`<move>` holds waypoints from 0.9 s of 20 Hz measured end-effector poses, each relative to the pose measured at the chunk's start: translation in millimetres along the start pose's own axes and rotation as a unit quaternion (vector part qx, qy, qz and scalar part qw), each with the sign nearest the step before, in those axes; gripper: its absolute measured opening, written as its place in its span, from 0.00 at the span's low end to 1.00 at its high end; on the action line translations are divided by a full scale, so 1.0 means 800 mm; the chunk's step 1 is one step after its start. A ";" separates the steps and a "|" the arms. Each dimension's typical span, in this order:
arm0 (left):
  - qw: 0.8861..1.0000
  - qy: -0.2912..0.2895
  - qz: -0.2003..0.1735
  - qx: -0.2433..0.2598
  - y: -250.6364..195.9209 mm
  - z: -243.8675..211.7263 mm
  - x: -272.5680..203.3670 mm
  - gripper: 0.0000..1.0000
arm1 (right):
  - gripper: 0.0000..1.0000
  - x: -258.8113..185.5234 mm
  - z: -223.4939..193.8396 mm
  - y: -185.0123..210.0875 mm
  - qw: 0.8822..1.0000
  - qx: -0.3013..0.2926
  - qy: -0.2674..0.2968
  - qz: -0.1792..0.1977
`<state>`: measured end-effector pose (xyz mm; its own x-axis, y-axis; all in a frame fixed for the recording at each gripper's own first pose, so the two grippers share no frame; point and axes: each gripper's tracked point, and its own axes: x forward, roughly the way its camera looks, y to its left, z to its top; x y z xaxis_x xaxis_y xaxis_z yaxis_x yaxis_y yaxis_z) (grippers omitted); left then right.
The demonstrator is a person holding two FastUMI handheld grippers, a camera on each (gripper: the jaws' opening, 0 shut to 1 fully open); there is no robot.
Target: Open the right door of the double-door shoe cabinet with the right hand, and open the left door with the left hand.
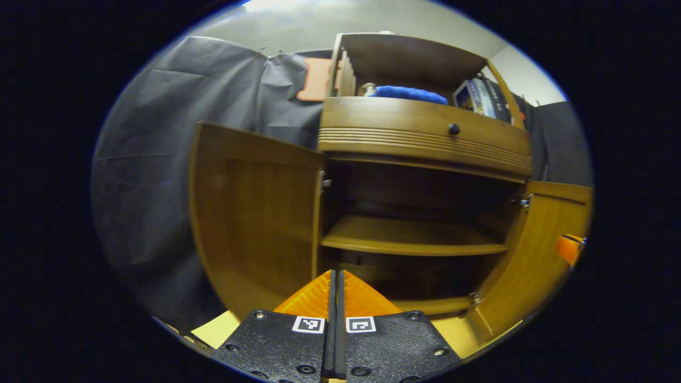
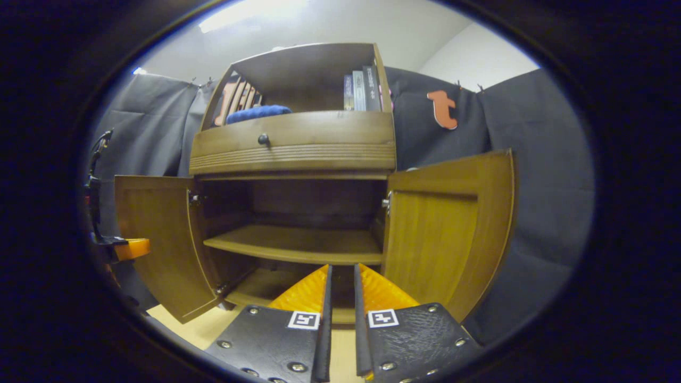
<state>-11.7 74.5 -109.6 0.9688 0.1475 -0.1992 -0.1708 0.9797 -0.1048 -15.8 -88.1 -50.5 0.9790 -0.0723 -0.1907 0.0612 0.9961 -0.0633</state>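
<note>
Your left door [image 2: 159,239] stands swung wide on its hinges at the left of the shoe cabinet [image 2: 298,154], and your left gripper [image 1: 337,276] sits back from it, fingers pressed together on nothing. The open middle shows a bare shelf [image 2: 298,244]. Your right gripper [image 2: 341,276] has its fingers a narrow slit apart, empty too, with the right door [image 2: 447,229] swung fully out beside it. Both doors look like stiff, light wood panels with smooth faces; if you must move one, I'd catch the free vertical edge, not the slick flat face. The task looks done.
</note>
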 end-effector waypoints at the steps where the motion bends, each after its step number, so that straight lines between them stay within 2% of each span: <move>1: 1.000 -0.007 -0.018 0.005 -0.020 0.009 0.001 0.01 | 0.18 -0.005 0.013 0.003 1.000 0.005 -0.011 -0.002; 3: 0.998 -0.027 -0.060 0.007 -0.067 0.032 0.001 0.01 | 0.19 -0.012 0.033 0.010 1.000 0.017 -0.026 -0.003; 4: 0.996 -0.036 -0.081 0.001 -0.088 0.042 -0.001 0.05 | 0.18 -0.016 0.039 0.013 0.999 0.022 -0.033 -0.002; 6: 0.992 -0.056 -0.113 -0.007 -0.126 0.060 -0.009 0.00 | 0.19 -0.026 0.054 0.017 0.999 0.025 -0.047 -0.004; 9: 0.988 -0.087 -0.127 0.009 -0.151 0.084 -0.019 0.01 | 0.18 -0.039 0.060 0.022 0.998 0.026 -0.056 -0.004; 12: 0.982 -0.117 -0.149 0.017 -0.172 0.100 -0.029 0.11 | 0.18 -0.051 0.058 0.021 0.998 0.018 -0.063 -0.008; 16: 0.979 -0.122 -0.161 0.014 -0.183 0.103 -0.038 0.95 | 0.84 -0.055 0.050 0.030 0.998 0.034 -0.057 0.007; 17: 0.979 -0.122 -0.160 0.013 -0.182 0.101 -0.039 0.94 | 1.00 -0.052 0.050 0.031 0.997 0.039 -0.062 0.010; 18: 0.980 -0.122 -0.158 0.013 -0.180 0.101 -0.041 0.94 | 0.99 -0.052 0.052 0.031 0.997 0.041 -0.066 0.010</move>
<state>-4.6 -60.1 -9.5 0.9873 -0.1383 0.0780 0.1457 0.9844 -0.0989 -46.6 -58.5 -3.7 0.9969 -0.0505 -0.0604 0.0518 0.9984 0.0208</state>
